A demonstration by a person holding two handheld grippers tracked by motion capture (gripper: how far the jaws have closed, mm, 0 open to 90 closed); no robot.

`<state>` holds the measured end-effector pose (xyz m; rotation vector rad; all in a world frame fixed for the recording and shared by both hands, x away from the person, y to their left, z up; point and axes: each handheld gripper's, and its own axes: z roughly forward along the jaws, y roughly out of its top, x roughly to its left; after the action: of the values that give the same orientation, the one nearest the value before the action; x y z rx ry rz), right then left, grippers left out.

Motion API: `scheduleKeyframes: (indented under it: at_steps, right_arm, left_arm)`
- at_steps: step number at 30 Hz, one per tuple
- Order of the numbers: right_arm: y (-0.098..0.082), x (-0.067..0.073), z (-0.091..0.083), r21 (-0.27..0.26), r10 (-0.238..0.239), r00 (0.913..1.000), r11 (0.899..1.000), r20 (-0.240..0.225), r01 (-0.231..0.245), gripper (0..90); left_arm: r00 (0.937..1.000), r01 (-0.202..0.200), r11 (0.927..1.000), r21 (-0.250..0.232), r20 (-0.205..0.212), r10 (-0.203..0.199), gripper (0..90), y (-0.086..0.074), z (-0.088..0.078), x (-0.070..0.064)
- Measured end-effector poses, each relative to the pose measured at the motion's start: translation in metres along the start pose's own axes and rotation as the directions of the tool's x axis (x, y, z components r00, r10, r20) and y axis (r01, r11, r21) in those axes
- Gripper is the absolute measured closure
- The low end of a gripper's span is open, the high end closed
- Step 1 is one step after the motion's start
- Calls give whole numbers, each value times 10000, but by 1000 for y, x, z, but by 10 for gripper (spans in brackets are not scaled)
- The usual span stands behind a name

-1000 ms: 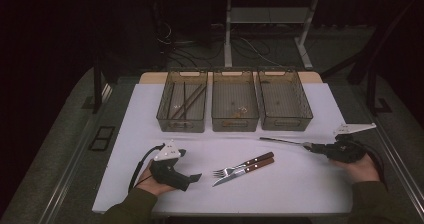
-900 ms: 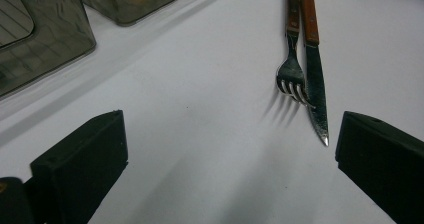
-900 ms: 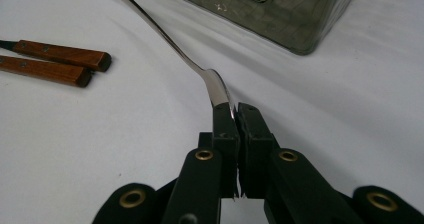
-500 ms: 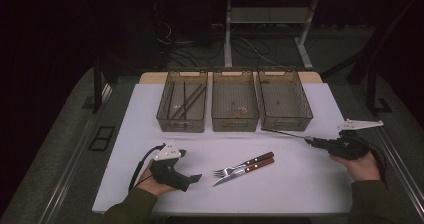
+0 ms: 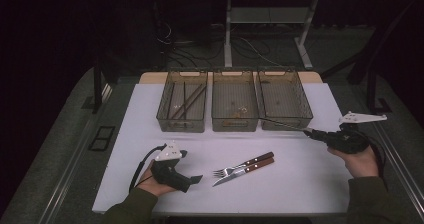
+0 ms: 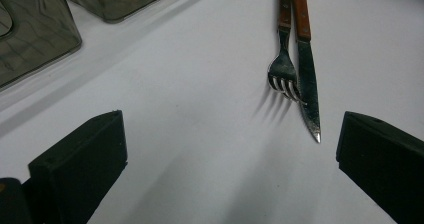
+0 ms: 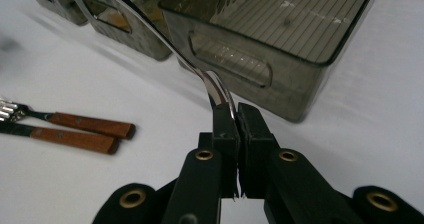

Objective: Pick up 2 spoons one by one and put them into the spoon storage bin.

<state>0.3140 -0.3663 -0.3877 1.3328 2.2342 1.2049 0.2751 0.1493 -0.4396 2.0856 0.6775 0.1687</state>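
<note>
My right gripper point(image 5: 310, 132) is shut on one end of a slim shiny metal utensil point(image 5: 282, 124), held off the table. The utensil points left along the front of the right-hand bin point(image 5: 306, 110). In the right gripper view the pads point(image 7: 224, 129) pinch the curved metal strip point(image 7: 212, 86), which rises to the upper left past the bin's front wall point(image 7: 280, 91). A wood-handled fork point(image 5: 257, 158) and knife point(image 5: 227, 177) lie side by side mid-table. My left gripper point(image 5: 196, 179) rests open on the table at front left, its jaws wide apart point(image 6: 232, 134), the fork point(image 6: 283, 69) and knife point(image 6: 307, 84) ahead.
Three smoky clear bins stand in a row at the back of the white table point(image 5: 320, 184). The left bin point(image 5: 180, 124) holds dark sticks, and the middle bin point(image 5: 235, 125) has small bits in it. The floor beyond is dark, with table legs and cables.
My right gripper has risen off the table with the utensil and shifted slightly right, toward the right bin's front. The left gripper, fork and knife have stayed put.
</note>
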Motion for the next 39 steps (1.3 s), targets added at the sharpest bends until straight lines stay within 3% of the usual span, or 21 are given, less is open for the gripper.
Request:
scheduleKeyframes:
  at_steps: [14,26,39]
  right_arm:
    - [27,12,12,-316,310,9991,9990,278,-301,874]
    - [56,27,37,-423,144,9987,9990,494,-123,874]
    - [85,46,76,-8,46,9961,10000,878,-46,874]
  left_arm:
    - [10000,50,10000,-48,-3,-50,0,-1,-1,-1]
    - [9999,100,9999,-77,-33,-101,0,-1,-2,0]
    - [10000,79,9999,-153,-8,-80,0,-1,-3,-1]
